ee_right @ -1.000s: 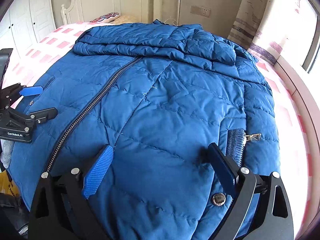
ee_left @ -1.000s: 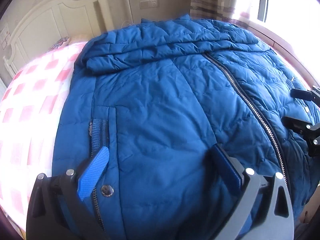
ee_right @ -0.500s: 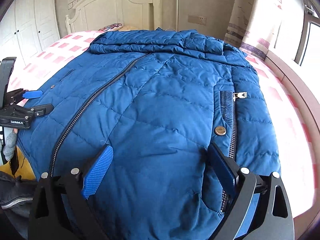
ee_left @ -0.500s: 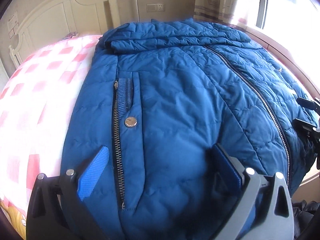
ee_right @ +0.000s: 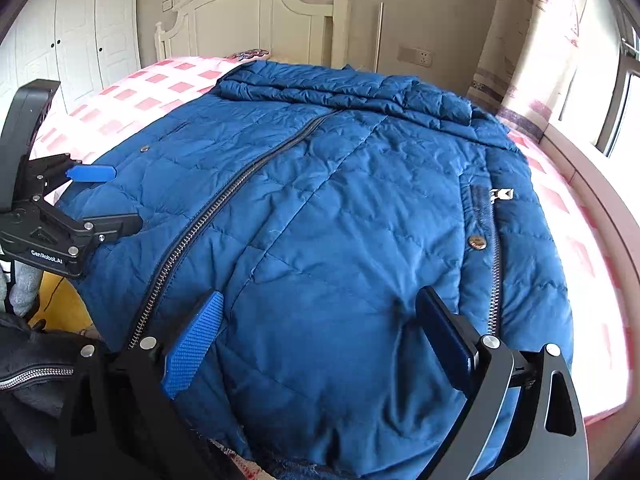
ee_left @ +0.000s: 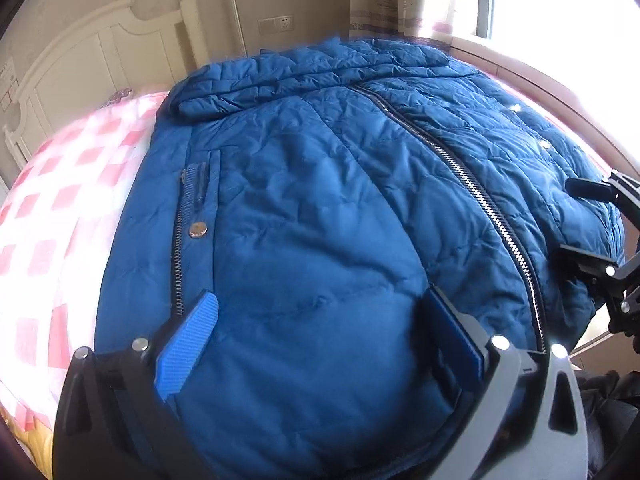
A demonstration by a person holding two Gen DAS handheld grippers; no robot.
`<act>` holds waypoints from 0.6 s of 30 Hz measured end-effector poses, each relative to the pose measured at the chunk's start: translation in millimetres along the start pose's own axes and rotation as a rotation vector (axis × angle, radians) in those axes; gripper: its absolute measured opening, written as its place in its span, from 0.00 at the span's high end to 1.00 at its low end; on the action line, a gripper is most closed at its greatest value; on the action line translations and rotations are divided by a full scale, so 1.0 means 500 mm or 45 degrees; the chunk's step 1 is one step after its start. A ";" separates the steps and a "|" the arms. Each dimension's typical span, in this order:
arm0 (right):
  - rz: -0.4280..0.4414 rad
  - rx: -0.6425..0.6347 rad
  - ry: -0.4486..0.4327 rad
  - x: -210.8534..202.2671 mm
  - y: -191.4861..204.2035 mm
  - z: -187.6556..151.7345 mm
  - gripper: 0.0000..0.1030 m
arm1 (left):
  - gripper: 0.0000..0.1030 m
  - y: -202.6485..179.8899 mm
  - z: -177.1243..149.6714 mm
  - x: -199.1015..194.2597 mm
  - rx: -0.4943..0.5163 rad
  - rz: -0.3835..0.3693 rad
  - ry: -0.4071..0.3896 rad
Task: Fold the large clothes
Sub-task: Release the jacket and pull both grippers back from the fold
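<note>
A large blue puffer jacket (ee_left: 320, 200) lies front up on the bed, zipped, with its hem toward me and its sleeves folded across the far end near the collar (ee_right: 344, 88). My left gripper (ee_left: 320, 298) is open, its blue pads (ee_left: 188, 344) straddling the hem's left half beside the pocket zip and snap button (ee_left: 198, 230). My right gripper (ee_right: 320, 298) is open over the hem's right half, just right of the centre zip (ee_right: 224, 200). Each gripper also shows from the side in the other's view: the right gripper (ee_left: 576, 220) and the left gripper (ee_right: 116, 198), both open at the jacket's near edge.
The bed has a pink-and-white checked sheet (ee_left: 60, 200) and a white headboard (ee_right: 256, 28). White wardrobe doors (ee_right: 80, 40) stand at the left, a window with a curtain (ee_right: 560, 40) at the right. A dark zipped garment (ee_right: 36, 368) and something yellow (ee_right: 64, 304) lie below the bed's near edge.
Both grippers have drawn back from over the pockets toward the hem, so more of the jacket shows. Their jaws have stayed open and the jacket has not moved.
</note>
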State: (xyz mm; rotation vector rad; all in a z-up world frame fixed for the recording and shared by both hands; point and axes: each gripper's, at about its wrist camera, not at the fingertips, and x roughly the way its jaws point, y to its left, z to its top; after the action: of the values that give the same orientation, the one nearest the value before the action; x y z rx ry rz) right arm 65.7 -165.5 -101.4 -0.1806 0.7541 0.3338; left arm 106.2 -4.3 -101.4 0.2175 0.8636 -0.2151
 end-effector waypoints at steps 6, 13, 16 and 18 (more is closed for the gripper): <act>-0.190 0.189 0.041 -0.005 -0.112 -0.032 0.11 | 0.01 0.001 -0.006 -0.003 -0.006 -0.003 -0.013; -0.150 0.270 0.006 0.000 -0.137 -0.058 0.10 | 0.01 0.001 -0.006 -0.004 -0.007 -0.004 -0.017; -0.170 0.290 -0.027 -0.025 -0.125 -0.046 0.11 | 0.01 0.001 -0.007 -0.005 -0.005 -0.005 -0.018; -0.115 0.286 -0.098 -0.043 -0.107 -0.044 0.11 | 0.01 -0.001 -0.008 -0.005 -0.006 -0.004 -0.019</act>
State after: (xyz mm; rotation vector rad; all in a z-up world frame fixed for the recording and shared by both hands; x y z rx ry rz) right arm 56.2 -226.3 -99.8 0.0102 0.6994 0.1672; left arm 101.7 -3.2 -101.9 0.2099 0.8499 -0.2177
